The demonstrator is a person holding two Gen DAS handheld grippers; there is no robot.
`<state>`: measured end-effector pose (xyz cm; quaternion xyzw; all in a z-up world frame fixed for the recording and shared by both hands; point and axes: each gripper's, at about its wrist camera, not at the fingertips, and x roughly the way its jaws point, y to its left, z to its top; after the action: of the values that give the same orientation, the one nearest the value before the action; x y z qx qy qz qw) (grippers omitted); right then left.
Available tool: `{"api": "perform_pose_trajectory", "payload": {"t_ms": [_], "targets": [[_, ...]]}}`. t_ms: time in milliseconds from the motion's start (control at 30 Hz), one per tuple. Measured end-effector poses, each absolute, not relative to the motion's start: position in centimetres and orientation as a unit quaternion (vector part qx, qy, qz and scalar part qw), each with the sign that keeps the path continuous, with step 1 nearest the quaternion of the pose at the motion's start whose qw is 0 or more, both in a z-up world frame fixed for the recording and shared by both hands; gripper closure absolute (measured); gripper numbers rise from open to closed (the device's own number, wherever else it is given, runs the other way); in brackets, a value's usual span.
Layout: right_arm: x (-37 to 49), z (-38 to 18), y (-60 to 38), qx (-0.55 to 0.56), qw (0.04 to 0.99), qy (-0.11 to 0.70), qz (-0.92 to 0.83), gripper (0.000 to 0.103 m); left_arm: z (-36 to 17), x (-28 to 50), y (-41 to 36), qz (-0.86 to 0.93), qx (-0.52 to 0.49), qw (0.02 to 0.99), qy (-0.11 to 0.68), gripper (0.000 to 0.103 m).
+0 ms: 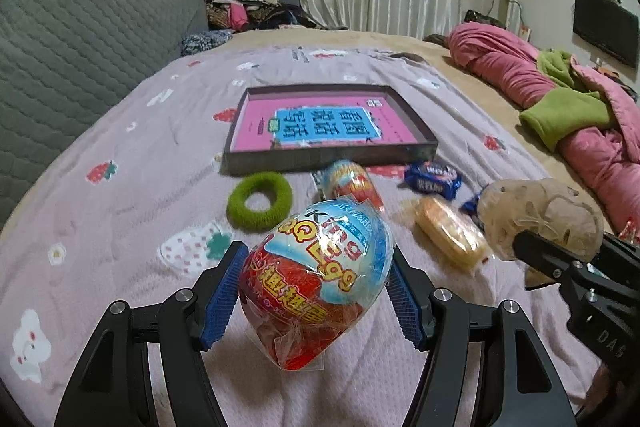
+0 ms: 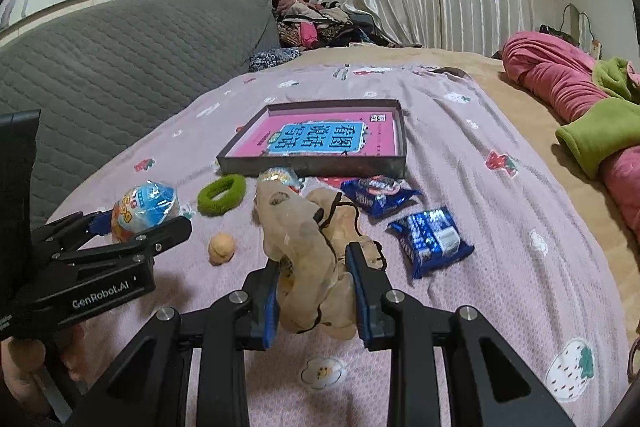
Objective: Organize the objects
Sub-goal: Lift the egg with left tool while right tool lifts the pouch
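The left gripper [image 1: 316, 291] clamps a wrapped toy egg [image 1: 316, 283] between its blue pads, holding it above the bedspread [image 1: 120, 187]. The right gripper [image 2: 314, 291] is squeezed narrow on a beige cloth pouch [image 2: 304, 247] with a dark drawstring, which bulges up out of the jaws. Ahead of both, on the bed, lies a shallow dark tray [image 2: 312, 163] with a pink and blue book [image 2: 316, 139] flat inside it; nothing else shows in the tray. Just in front of its near wall lie a green fuzzy ring [image 2: 221, 194], a second wrapped egg [image 1: 350, 183], two blue snack packets [image 2: 430, 241] and a small orange wrapped cake [image 1: 450, 239], all loose on the bedspread. Judging by this, the organizing is at an early stage: two items are lifted and seemingly headed for the tray, none of the small things has been put away, and at least five pieces remain to be gathered afterwards. A pink and green quilt [image 1: 560, 107] sits well apart at the right.
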<state>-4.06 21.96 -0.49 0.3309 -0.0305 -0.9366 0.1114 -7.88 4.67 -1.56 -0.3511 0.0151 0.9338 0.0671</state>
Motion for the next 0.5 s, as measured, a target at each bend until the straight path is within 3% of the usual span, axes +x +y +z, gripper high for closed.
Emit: {"api": "perform_pose_trajectory", "payload": {"t_ms": [500], "targets": [[-8.4,4.1,20.9,0.308,0.107,0.004,-0.945,0.073,1.9,-14.0,4.6,0.938,-0.338,0.077,0.007,0.034]]}}
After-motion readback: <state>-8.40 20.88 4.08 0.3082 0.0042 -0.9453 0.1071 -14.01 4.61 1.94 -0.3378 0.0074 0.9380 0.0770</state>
